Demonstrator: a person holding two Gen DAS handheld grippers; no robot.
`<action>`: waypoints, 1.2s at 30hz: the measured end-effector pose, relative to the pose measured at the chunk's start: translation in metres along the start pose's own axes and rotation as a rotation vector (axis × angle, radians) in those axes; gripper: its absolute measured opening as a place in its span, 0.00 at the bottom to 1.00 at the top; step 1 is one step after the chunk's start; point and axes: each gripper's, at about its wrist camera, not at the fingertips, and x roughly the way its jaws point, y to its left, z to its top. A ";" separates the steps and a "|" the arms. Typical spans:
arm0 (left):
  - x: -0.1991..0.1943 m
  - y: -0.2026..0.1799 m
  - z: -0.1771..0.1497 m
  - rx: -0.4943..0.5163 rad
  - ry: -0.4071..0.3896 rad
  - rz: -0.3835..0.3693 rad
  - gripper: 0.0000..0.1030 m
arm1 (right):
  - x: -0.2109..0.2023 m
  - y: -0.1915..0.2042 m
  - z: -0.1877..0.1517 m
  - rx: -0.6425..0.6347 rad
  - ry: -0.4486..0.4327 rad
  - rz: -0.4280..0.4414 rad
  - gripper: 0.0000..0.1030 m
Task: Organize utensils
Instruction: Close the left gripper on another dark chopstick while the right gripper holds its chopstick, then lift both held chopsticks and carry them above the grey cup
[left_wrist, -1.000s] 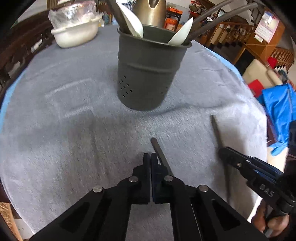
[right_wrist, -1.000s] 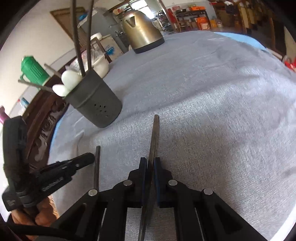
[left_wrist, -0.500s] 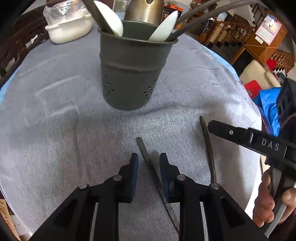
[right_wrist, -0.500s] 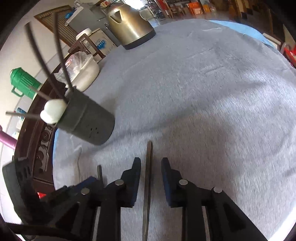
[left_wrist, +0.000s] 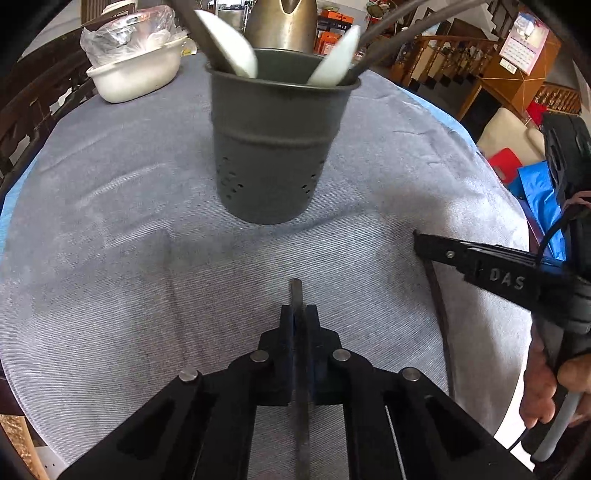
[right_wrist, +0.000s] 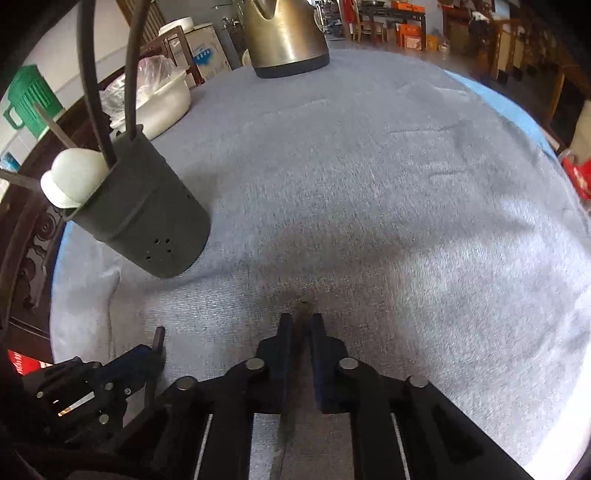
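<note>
While a grey cloth covers the round table, two grippers each pinch one dark chopstick in front of the utensil holder.

Largest to smallest: the cloth runs out of view on every side; one brass kettle is cut off at the top; one white tub holds a plastic bag; the holder carries two white spoons and several dark handles, count unclear. The left gripper has just closed on its chopstick; the right gripper has just closed on a blurred one.
</note>
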 end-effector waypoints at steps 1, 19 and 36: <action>-0.001 0.002 0.000 0.000 0.002 0.004 0.06 | -0.001 -0.001 -0.001 0.004 -0.002 0.007 0.09; 0.006 0.007 0.013 0.006 0.042 0.044 0.10 | 0.000 0.010 0.003 -0.045 0.109 -0.062 0.11; -0.073 0.012 0.018 -0.016 -0.191 0.034 0.05 | -0.080 0.001 -0.012 -0.006 -0.129 0.123 0.06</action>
